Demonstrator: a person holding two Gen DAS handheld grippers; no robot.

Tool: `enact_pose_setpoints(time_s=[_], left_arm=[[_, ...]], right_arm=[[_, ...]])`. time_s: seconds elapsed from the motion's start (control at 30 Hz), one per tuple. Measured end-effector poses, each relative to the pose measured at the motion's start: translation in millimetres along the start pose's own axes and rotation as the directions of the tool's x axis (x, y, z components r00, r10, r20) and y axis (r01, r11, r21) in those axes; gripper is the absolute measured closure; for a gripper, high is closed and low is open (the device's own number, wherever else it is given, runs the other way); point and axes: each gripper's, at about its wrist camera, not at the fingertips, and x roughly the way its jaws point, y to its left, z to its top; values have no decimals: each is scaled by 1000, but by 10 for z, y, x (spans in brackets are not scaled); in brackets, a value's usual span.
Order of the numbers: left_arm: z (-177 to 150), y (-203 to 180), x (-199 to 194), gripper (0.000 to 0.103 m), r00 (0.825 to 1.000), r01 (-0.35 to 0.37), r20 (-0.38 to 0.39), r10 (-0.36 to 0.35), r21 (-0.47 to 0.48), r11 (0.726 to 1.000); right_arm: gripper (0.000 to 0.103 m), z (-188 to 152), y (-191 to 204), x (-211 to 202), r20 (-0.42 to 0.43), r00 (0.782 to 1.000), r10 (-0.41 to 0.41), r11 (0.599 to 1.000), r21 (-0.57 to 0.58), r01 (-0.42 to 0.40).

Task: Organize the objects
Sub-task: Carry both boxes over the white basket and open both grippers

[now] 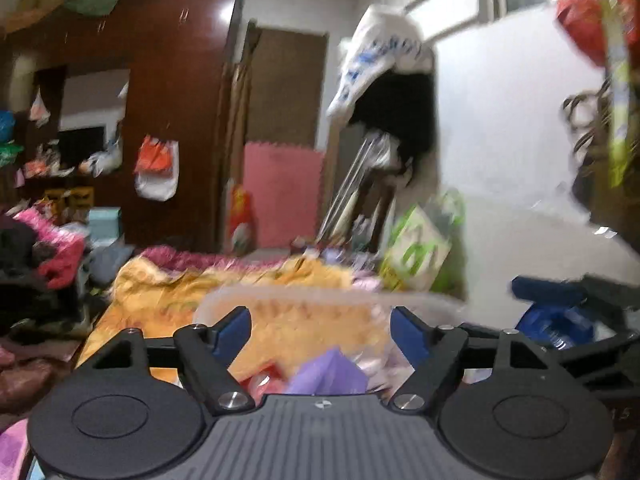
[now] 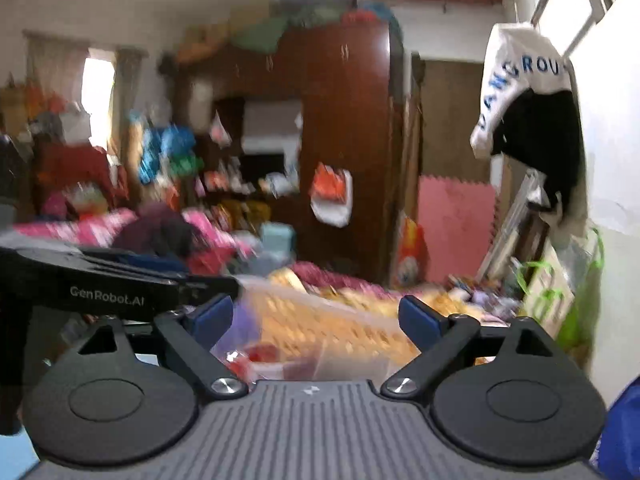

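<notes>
Clear plastic box (image 1: 304, 300) on the yellow bedspread (image 1: 160, 300), long axis running left-right in the left view, blurred; left gripper (image 1: 320, 326) and right gripper (image 2: 316, 314) both spread, holding nothing.

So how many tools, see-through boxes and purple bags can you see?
tools: 2, the left tool and the right tool, both open
clear plastic box: 1
purple bag: 1, in the box as far as the blur lets me tell
total: 4
</notes>
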Motion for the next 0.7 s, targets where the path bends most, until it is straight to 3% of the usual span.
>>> enact_pose_setpoints(time_s=[0.1, 0.13, 0.2, 0.27, 0.3, 0.4, 0.5, 0.6, 0.7], left_arm=[[-56, 57, 39, 23, 998, 40, -38, -40, -10, 999], [-70, 70, 16, 23, 999, 40, -33, -40, -8, 999], [-70, 64, -59, 20, 1000, 20, -16, -20, 9, 1000], [-62, 29, -128, 2, 999, -37, -2, 37, 43, 998], [-47, 13, -165, 0, 999, -44, -2, 44, 56, 997], [-43, 10, -247, 0, 1000, -11, -13, 11, 57, 998], [-58, 11, -315, 0, 1000, -16, -18, 17, 55, 998], [-85, -31, -382, 0, 999, -42, -16, 43, 70, 997], [-116, -108, -420, 0, 993, -105, -39, 110, 99, 989]], right_arm=[[6, -90, -76, -59, -9, 1000, 16, 999, 32, -16], [0, -118, -105, -121, 1, 1000, 25, 999, 43, -25], [0, -138, -129, -244, 20, 1000, 23, 997, 69, -25], [0, -126, -139, -344, 13, 1000, 8, 996, 92, -9], [0, -121, -146, -386, 5, 1000, -2, 995, 100, 2], [0, -135, -121, -471, 7, 996, -84, 992, 97, 83], [0, -237, -71, -565, 66, 978, -199, 978, 75, 194], [0, -229, -93, -561, -33, 960, -278, 957, 76, 280], [0, -243, -143, -546, -90, 966, -243, 965, 78, 250]])
